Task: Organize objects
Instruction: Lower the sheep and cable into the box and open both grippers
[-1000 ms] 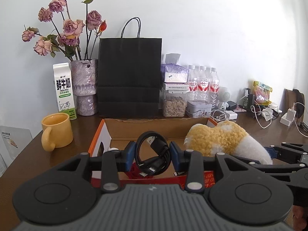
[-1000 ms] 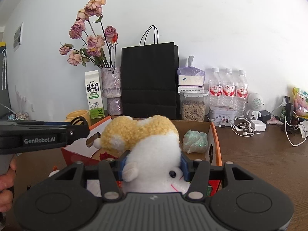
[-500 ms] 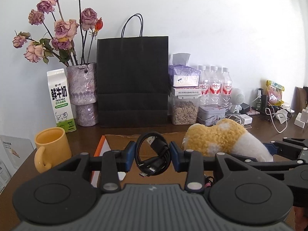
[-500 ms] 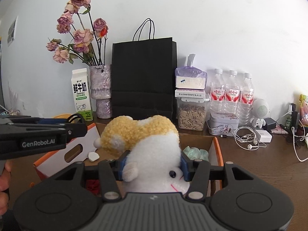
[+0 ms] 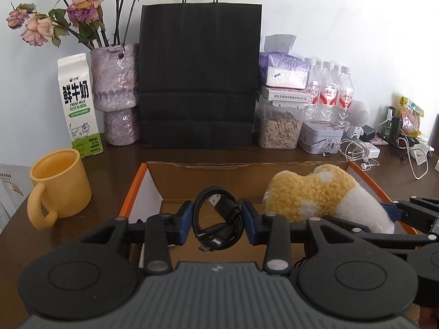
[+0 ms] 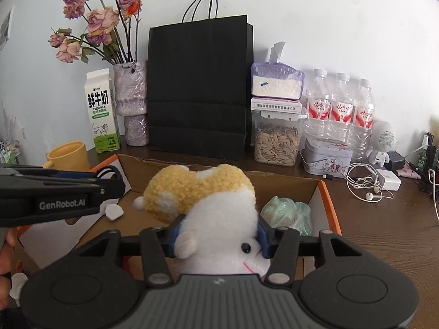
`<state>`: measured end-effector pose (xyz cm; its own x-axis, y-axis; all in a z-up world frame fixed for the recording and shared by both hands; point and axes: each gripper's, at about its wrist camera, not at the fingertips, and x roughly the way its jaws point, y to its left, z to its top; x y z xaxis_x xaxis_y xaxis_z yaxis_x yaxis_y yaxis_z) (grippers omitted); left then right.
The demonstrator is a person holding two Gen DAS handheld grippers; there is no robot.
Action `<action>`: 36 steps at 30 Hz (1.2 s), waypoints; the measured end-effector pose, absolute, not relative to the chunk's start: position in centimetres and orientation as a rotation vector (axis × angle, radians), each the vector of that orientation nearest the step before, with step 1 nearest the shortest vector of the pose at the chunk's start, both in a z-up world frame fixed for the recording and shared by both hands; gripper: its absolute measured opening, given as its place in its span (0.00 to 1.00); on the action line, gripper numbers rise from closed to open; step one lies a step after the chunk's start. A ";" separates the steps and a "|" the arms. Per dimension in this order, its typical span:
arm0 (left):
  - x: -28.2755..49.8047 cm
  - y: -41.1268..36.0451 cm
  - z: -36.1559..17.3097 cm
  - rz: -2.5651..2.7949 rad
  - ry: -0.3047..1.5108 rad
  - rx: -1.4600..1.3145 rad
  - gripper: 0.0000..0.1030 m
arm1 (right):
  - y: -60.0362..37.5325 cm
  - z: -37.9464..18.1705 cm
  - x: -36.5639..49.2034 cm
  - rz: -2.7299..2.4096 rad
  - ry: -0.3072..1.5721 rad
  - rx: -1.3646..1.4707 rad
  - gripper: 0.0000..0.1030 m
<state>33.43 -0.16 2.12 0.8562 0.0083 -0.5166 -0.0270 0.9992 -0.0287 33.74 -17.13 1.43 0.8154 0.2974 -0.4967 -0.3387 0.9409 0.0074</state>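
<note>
Black cable (image 5: 218, 219), coiled into a loose loop with its plugs dangling at the bottom, sits pinched between the blue pads of the left gripper (image 5: 216, 220) above the open cardboard box (image 5: 203, 174). Beside it, the right gripper (image 6: 218, 235) has its jaws closed on the white head of a plush toy (image 6: 211, 200), a fleecy yellow-and-white animal with a small black eye and a red stitched mouth, its body hanging forward over the box interior.

Both loads look vulnerable. The cable is held only by the sides of its coil; if the pads ease or the hand jolts, the loop could spring apart or slide out, and the loose plug ends might snag the box wall. The plush is soft and squashes under the grip, so it could creep out of the jaws or flop sideways as it is lowered. The two tools are close together over the same box, and a careless swing could knock one against the other.

Inside the box lie a pale green bundle (image 6: 286, 212) at the right and a small white piece (image 6: 114, 211) at the left; a drop from either hand would likely land on or near them. A yellow mug (image 5: 59, 183) stands just outside the box on the left, within reach of a stray elbow of the cable hand.
</note>
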 end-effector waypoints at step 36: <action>31.7 -0.1 3.1 0.063 0.472 -0.029 1.00 | -17.9 1.9 33.3 0.309 0.506 -0.086 1.00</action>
